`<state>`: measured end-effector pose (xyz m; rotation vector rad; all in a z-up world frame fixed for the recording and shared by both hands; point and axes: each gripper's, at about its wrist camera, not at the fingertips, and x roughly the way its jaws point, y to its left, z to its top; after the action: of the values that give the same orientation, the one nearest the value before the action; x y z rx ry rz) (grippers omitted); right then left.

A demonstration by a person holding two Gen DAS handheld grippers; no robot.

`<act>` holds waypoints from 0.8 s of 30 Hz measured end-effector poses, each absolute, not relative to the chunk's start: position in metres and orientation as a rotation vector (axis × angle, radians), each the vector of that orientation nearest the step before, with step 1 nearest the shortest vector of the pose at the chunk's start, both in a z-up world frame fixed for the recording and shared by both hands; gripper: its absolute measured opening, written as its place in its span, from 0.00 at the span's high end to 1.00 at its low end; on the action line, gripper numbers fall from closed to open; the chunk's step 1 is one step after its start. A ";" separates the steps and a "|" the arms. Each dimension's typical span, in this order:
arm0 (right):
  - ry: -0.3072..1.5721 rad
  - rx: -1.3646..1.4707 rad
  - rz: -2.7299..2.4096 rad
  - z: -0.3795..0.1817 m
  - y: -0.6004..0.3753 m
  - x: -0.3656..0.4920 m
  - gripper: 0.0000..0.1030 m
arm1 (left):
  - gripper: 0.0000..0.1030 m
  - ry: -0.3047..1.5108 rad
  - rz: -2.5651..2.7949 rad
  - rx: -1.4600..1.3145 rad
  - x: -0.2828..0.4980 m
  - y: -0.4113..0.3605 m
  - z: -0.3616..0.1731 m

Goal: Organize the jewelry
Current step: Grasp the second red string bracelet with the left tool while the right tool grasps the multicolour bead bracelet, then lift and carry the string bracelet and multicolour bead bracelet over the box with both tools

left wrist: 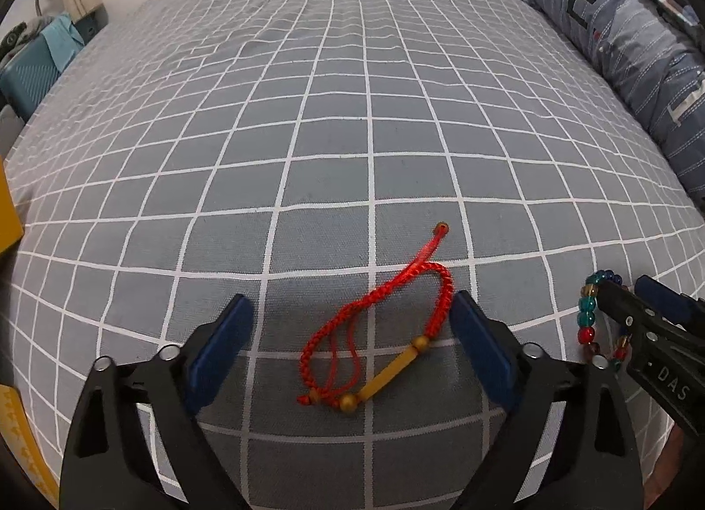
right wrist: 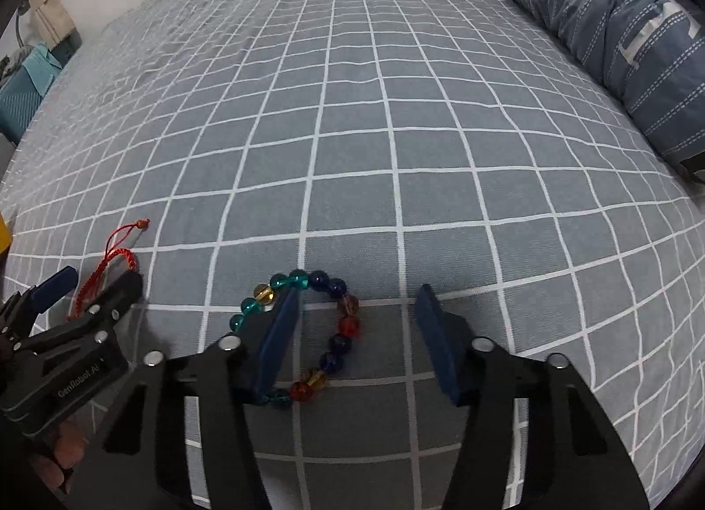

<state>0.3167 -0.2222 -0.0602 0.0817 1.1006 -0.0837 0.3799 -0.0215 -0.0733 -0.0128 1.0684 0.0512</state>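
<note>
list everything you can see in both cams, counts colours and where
red braided bracelet: 1, red cord with tan beads and a tan tube, flat on the bed between the left gripper's open fingers
beaded bracelet: 1, teal, amber, dark blue and red beads, on the bed at the right gripper, whose left finger lies over part of it
bedsheet: 1, grey with white grid, under everything
folded quilt: 1, blue-grey patterned, far right edge of the bed
teal case: 1, teal, beside the bed at far left
yellow object: yellow, left edge, cut off
left gripper: 1, black, blue pads, open
right gripper: 1, black, blue pads, open
</note>
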 end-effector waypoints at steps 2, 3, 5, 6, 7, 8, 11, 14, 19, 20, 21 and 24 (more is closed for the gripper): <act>1.103 0.074 -0.088 -0.060 -0.222 0.316 0.62 | 0.28 1.074 0.048 -0.013 0.378 -0.023 -0.073; 1.104 0.070 -0.085 -0.060 -0.222 0.317 0.67 | 0.34 1.076 0.038 -0.011 0.378 -0.024 -0.072; 1.104 0.056 -0.082 -0.061 -0.220 0.317 0.70 | 0.40 1.078 0.045 -0.002 0.376 -0.027 -0.070; 1.105 0.052 -0.080 -0.061 -0.220 0.317 0.75 | 0.46 1.081 0.034 -0.005 0.377 -0.027 -0.070; 1.105 0.050 -0.081 -0.061 -0.220 0.317 0.79 | 0.50 1.084 0.025 -0.001 0.376 -0.028 -0.070; 1.105 0.048 -0.080 -0.061 -0.219 0.317 0.80 | 0.57 1.089 0.017 0.000 0.376 -0.029 -0.070; 1.104 0.049 -0.077 -0.061 -0.219 0.317 0.88 | 0.86 1.100 0.016 0.007 0.374 -0.031 -0.067; 1.103 0.066 -0.070 -0.057 -0.221 0.316 0.91 | 0.91 1.097 0.015 0.008 0.371 -0.030 -0.064; 1.080 0.087 -0.055 -0.046 -0.222 0.312 0.91 | 0.91 1.072 0.040 0.020 0.368 -0.031 -0.057; 1.078 0.089 -0.054 -0.045 -0.222 0.312 0.91 | 0.91 1.072 0.038 0.019 0.368 -0.031 -0.056; 1.075 0.088 -0.053 -0.044 -0.222 0.311 0.91 | 0.91 1.070 0.036 0.020 0.368 -0.031 -0.055; 1.070 0.087 -0.051 -0.041 -0.220 0.309 0.91 | 0.91 1.064 0.037 0.015 0.367 -0.030 -0.052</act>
<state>0.3085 -0.2196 -0.0411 0.0865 1.0698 -0.0514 0.3666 -0.0298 -0.0517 0.0153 1.0639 0.0374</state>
